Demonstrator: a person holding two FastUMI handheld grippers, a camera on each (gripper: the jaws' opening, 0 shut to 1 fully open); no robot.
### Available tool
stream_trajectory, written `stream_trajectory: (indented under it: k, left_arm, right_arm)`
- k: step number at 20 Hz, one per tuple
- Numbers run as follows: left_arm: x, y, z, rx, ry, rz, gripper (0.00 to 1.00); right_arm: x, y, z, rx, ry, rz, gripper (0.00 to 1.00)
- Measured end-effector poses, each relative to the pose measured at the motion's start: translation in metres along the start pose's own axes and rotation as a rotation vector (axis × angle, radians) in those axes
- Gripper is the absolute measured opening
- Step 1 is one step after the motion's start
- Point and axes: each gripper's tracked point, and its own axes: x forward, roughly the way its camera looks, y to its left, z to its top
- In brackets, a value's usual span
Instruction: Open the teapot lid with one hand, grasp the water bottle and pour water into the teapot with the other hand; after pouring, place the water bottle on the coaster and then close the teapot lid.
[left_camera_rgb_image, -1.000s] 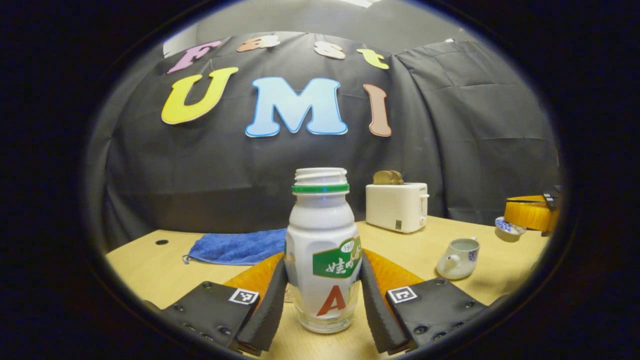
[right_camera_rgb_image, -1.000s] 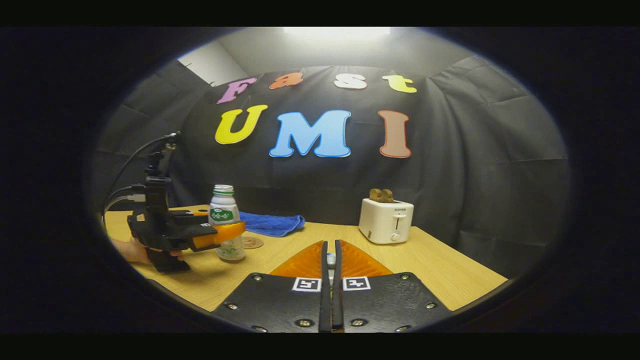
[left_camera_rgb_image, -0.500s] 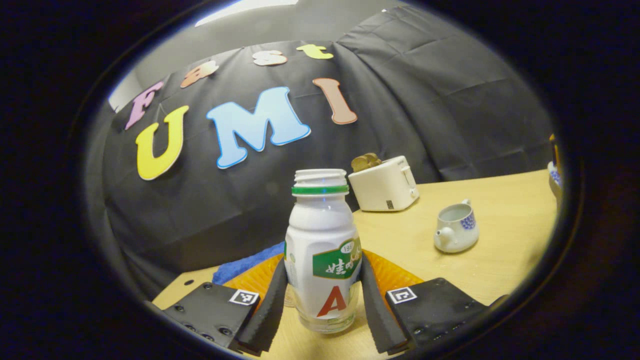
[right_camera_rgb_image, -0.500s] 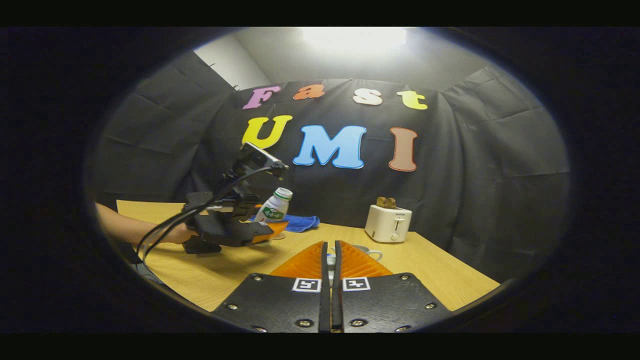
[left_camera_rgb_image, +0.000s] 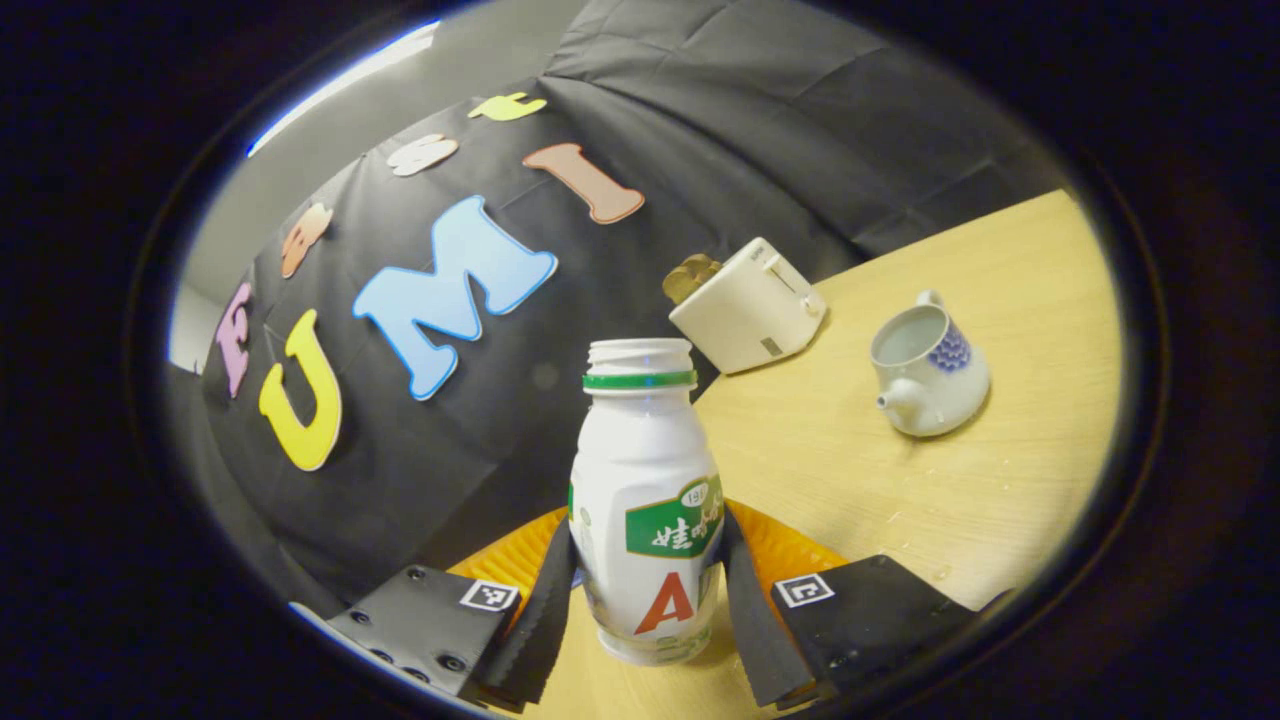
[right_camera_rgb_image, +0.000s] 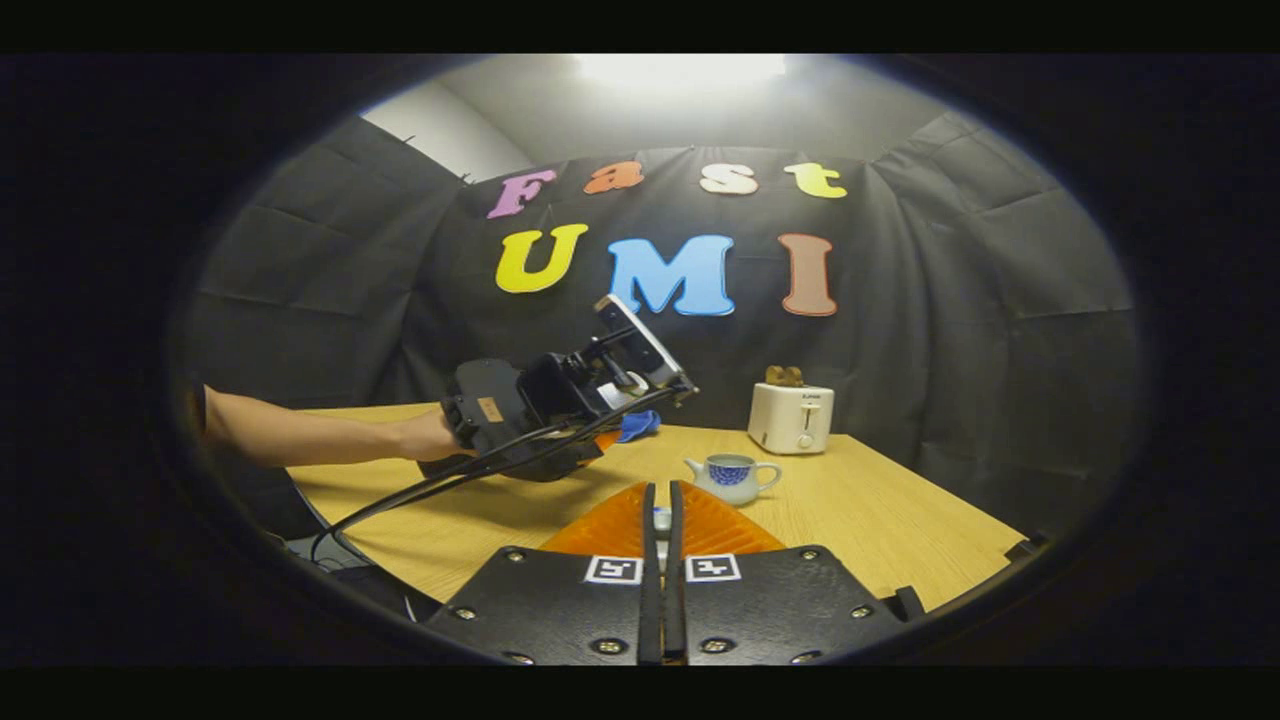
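Left claw (left_camera_rgb_image: 645, 590): pinching the white plastic water bottle with green neck ring (left_camera_rgb_image: 645, 500), both fingers pressed on its lower body; the capless mouth points away along the claw.
Right claw (right_camera_rgb_image: 660, 590): fingers pressed together on something small, probably the teapot lid; I cannot tell for sure.
Key relation: the white ceramic teapot with blue pattern (left_camera_rgb_image: 928, 370) sits lidless on the light wooden surface (left_camera_rgb_image: 1000, 500), ahead and right of the bottle mouth, well apart.
Nearer hand: left, judging by the tilt.
View difference: the right claw's view shows the person's forearm (right_camera_rgb_image: 320, 438); the left's shows the teapot's open top.
Far: white toaster (left_camera_rgb_image: 748, 315).
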Motion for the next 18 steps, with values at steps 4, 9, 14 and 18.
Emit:
stream_trajectory:
  k: [4, 9, 14, 18]
  left_arm:
    - [0.009, -0.011, 0.012, 0.138, 0.007, 0.002, 0.83]
    - [0.018, -0.025, 0.021, 0.222, 0.016, -0.016, 0.83]
    - [0.023, -0.038, 0.022, 0.342, 0.039, -0.052, 0.83]
    - [0.019, -0.044, 0.035, 0.458, 0.022, -0.028, 0.83]
  right_arm:
    - [-0.006, -0.001, 0.005, 0.013, -0.022, 0.002, 0.01]
    - [-0.008, -0.001, 0.002, 0.018, -0.011, 0.006, 0.01]
    - [-0.010, 0.000, -0.001, 0.011, 0.000, 0.015, 0.01]
    - [-0.009, 0.001, -0.002, 0.008, 0.005, 0.020, 0.01]
